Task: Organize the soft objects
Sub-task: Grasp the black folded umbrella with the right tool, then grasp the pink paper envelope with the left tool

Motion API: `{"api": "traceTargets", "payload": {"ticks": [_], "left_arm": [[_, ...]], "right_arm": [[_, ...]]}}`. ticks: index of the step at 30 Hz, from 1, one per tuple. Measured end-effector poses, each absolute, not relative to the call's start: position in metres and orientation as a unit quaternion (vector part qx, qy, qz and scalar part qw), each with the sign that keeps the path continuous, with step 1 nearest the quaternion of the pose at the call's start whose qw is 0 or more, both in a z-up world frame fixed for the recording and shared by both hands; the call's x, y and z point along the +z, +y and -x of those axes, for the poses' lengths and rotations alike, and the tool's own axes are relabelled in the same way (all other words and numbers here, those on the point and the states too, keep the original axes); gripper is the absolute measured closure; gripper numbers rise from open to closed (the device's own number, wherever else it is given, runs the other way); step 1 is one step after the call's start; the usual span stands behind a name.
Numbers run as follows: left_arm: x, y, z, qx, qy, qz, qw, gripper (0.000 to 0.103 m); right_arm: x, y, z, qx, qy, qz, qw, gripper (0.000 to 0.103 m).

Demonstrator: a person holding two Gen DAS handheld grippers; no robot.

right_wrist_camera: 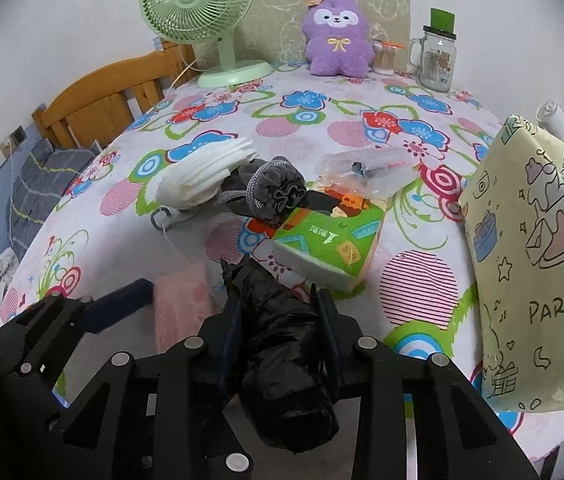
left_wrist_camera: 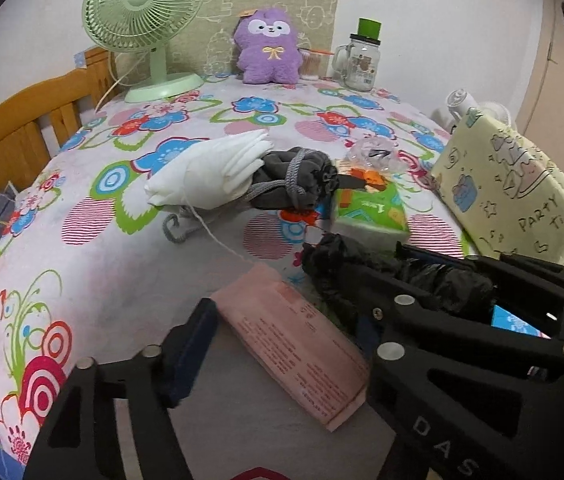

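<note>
Black plastic bundle (right_wrist_camera: 282, 344) sat clamped in our right hand-held gripper (right_wrist_camera: 277, 312), just before the green tissue pack (right_wrist_camera: 330, 240). Our left hand-held gripper (left_wrist_camera: 282, 320) straddled the pink packet (left_wrist_camera: 298, 344), unclosed. Next we judged: lift the bundle away.

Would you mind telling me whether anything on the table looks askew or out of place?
Yes. The grey drawstring pouch is slumped half onto the green tissue pack, overlapping the white folded cloths. The yellow "Party Time" bag stands tilted at the table's right edge.
</note>
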State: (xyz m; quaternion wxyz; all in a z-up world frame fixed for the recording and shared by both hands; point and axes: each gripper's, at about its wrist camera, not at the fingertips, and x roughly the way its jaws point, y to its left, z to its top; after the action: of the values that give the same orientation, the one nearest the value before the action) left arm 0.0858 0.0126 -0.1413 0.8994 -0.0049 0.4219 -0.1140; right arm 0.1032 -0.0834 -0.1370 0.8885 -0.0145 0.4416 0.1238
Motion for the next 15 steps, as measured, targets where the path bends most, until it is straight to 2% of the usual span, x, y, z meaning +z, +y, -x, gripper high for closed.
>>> {"api": "traceTargets", "payload": {"ticks": [5, 15], "left_arm": [[-0.1401, 0.01, -0.0872, -0.137, 0.422, 0.016, 0.896, 0.049], [-0.1382, 0.0053, -0.0865, -0.15, 0.421, 0.024, 0.894, 0.06]], "right_arm": [[-0.1342, -0.0858, -0.1025, 0.119, 0.44, 0.016, 0.89, 0.067], [-0.132, -0.09, -0.1011, 0.109, 0.438, 0.014, 0.892, 0.067]]}}
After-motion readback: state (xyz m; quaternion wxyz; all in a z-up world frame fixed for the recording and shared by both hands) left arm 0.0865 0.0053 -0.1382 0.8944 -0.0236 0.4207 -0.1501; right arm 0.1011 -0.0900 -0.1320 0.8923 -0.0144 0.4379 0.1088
